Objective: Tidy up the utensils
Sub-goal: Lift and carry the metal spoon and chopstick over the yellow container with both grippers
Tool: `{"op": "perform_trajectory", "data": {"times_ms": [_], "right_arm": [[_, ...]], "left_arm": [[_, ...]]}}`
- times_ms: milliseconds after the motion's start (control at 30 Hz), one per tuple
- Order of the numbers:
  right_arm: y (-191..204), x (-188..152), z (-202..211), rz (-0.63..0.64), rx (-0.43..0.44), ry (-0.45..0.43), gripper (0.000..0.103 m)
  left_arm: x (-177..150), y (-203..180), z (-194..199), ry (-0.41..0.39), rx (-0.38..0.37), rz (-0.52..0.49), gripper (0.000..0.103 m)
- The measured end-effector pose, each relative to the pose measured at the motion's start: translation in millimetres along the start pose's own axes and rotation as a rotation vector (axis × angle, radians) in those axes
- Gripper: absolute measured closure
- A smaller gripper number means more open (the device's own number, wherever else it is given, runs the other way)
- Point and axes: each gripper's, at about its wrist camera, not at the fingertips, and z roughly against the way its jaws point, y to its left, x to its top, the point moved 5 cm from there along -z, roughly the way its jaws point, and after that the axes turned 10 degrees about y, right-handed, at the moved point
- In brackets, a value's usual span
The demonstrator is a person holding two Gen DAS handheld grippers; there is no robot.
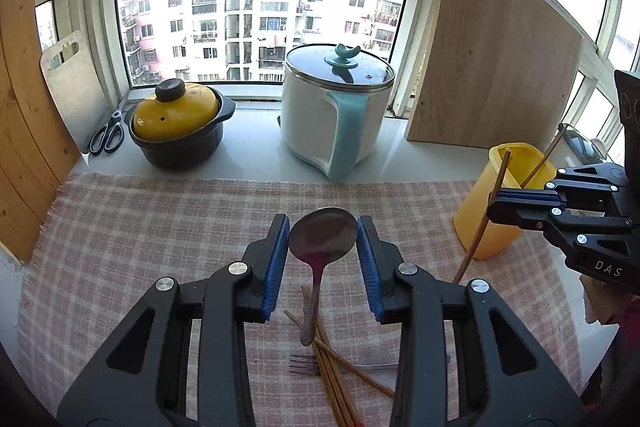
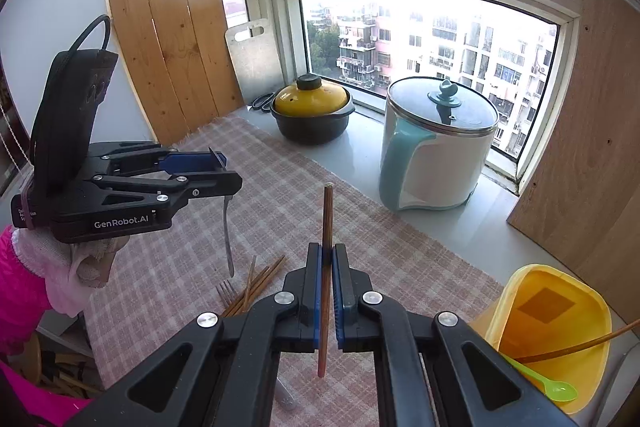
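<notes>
Checked cloth (image 1: 160, 227) covers the counter under the window. My left gripper (image 1: 322, 237) is clamped on a metal spoon (image 1: 320, 247); my right gripper (image 2: 328, 267) is pressed together on one chopstick (image 2: 326, 267), beside the yellow holder (image 2: 560, 327) at the counter's right edge.

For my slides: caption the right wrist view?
Right claw grips a chopstick near the yellow holder.

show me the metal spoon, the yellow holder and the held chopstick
metal spoon (image 1: 322, 231), left wrist view, on its bowl
yellow holder (image 2: 516, 281), right wrist view, on its rim
chopstick (image 2: 327, 215), right wrist view, on its upper shaft
</notes>
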Motion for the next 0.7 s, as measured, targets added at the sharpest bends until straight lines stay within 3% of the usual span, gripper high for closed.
{"op": "perform_trajectory", "data": {"times_ms": [700], "right_arm": [[-38, 20, 86, -0.062, -0.068, -0.181, 0.101]], "left_arm": [[51, -66, 28, -0.103, -0.132, -0.057, 0.069]]}}
